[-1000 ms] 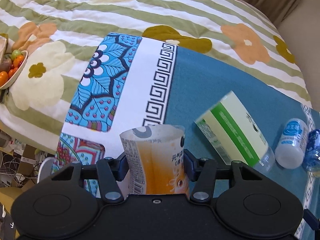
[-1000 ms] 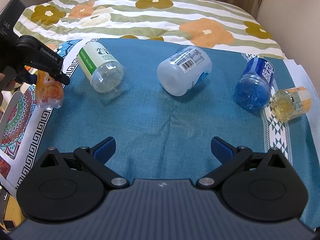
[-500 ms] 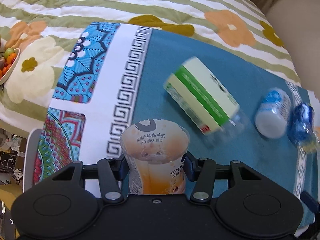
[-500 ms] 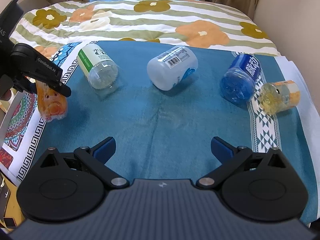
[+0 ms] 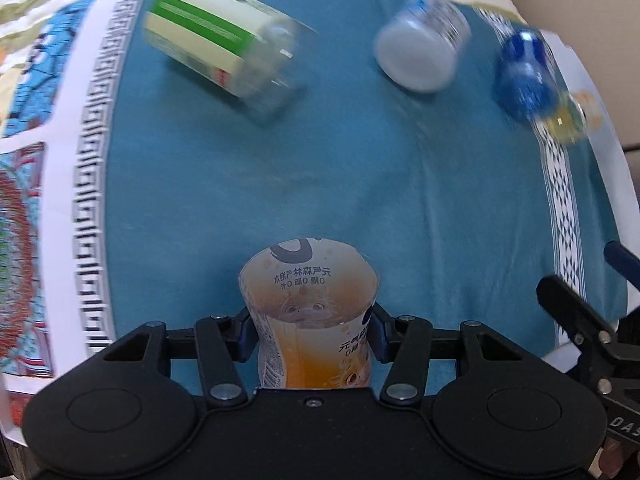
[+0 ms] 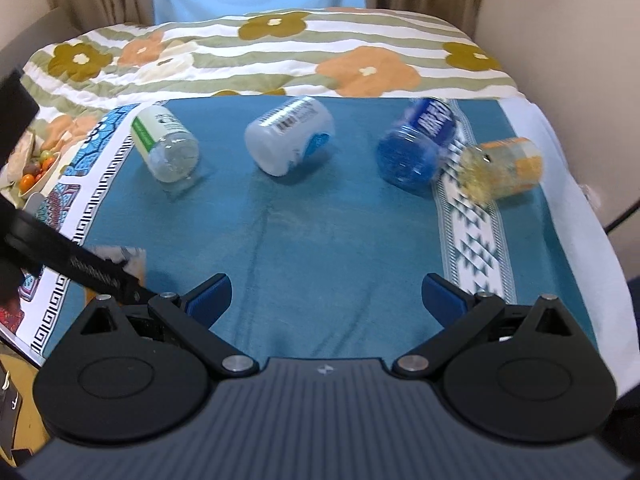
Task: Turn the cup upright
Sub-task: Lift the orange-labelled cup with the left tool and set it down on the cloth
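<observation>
Left wrist view: you are holding the orange cup (image 5: pixel 310 312) in the left gripper (image 5: pixel 310 326), pads pressing its two sides low on the wall, which leaves the open rim free and facing up toward the camera. The grip is sitting at mid-body, likely so the cup can be set down on its base without the fingers fouling the blue cloth (image 5: pixel 320 168). The cup is hanging over the near edge of the cloth, left of centre; whether its base is touching the cloth is hidden by the gripper body. Along the far edge, the green-label bottle (image 5: pixel 224 44), white bottle (image 5: pixel 420 52) and blue bottle (image 5: pixel 524 76) are lying on their sides, blurred. The right gripper's finger is showing at the right edge of this view.

Right wrist view: you are keeping the right gripper (image 6: pixel 326 296) with its blue pads spread wide and nothing between them, hovering over the near edge of the cloth, apparently waiting clear of the working hand. The left gripper's arm is crossing the left edge, with a sliver of the orange cup (image 6: pixel 134 258) behind it. The yellow cup (image 6: pixel 500 174) is lying on its side near the far right corner, just beside the blue bottle.
</observation>
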A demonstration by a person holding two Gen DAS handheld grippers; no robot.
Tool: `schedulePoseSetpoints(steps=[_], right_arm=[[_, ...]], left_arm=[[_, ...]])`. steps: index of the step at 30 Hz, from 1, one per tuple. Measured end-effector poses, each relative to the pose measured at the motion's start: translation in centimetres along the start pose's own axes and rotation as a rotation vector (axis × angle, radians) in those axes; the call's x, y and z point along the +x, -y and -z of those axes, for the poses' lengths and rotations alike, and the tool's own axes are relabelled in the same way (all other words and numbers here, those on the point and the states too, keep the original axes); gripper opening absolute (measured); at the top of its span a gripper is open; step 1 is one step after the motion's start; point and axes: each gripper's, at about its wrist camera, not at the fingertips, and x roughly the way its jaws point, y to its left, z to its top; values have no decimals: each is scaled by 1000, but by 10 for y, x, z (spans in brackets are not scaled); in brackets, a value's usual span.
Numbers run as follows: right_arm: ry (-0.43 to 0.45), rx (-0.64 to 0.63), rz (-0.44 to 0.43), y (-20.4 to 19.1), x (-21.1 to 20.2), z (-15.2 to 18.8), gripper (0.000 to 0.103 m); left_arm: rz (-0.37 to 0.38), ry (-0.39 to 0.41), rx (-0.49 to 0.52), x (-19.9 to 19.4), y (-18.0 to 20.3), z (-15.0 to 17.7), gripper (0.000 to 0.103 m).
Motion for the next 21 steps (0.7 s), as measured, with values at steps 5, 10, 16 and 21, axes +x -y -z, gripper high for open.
schedulePoseSetpoints(steps=[5, 10, 16, 21], right_arm=[[-9, 34, 25, 15, -2, 10, 103], [-20, 53, 34, 21, -3, 17, 103], [-21, 59, 38, 23, -4, 22, 103], [-20, 60, 40, 23, -6, 23, 103]], left_arm=[[-19, 23, 40, 10, 18, -4, 57], [-41, 41, 63, 16, 26, -8, 57], [-59, 60, 76, 20, 31, -14, 57], [-60, 74, 81, 17, 31, -12, 60]])
